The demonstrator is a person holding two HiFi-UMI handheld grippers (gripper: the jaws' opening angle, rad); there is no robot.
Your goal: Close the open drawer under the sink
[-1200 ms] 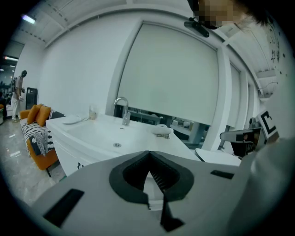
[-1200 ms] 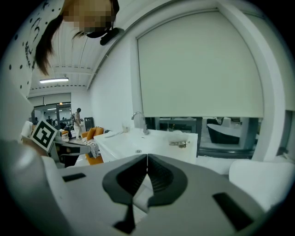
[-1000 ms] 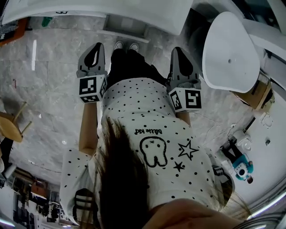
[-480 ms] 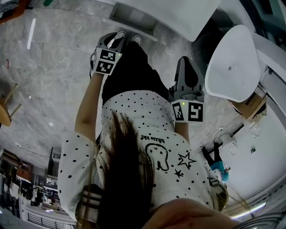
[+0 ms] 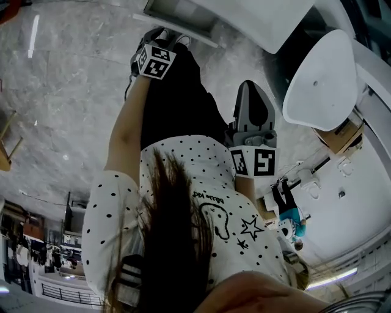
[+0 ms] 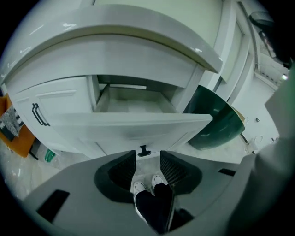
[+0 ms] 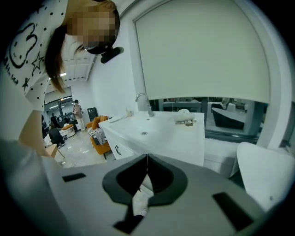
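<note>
The white drawer [image 6: 133, 126] under the sink counter [image 6: 138, 50] stands pulled out, its small black handle [image 6: 144, 150] just beyond my left gripper [image 6: 147, 157]. That gripper's jaws have just been opening; they stand apart with nothing between them, only floor and the person's shoes behind. In the head view the left gripper [image 5: 160, 35] reaches down close to the drawer [image 5: 183, 13]. My right gripper [image 5: 249, 87] hangs beside the person's torso, jaws shut on nothing. From the right gripper [image 7: 146, 157] view a white sink counter [image 7: 156, 133] with a faucet [image 7: 144, 102] lies ahead.
A cabinet door with a black handle [image 6: 40, 115] is left of the drawer, an orange object [image 6: 16, 133] beyond it. A dark green tub [image 6: 221, 124] stands to the drawer's right. A white rounded seat [image 5: 321, 79] is on the right, over grey marble floor [image 5: 67, 98].
My left gripper has swung from beside the torso down toward the drawer front, and its jaws have parted. The right gripper has sunk slightly, still shut.
</note>
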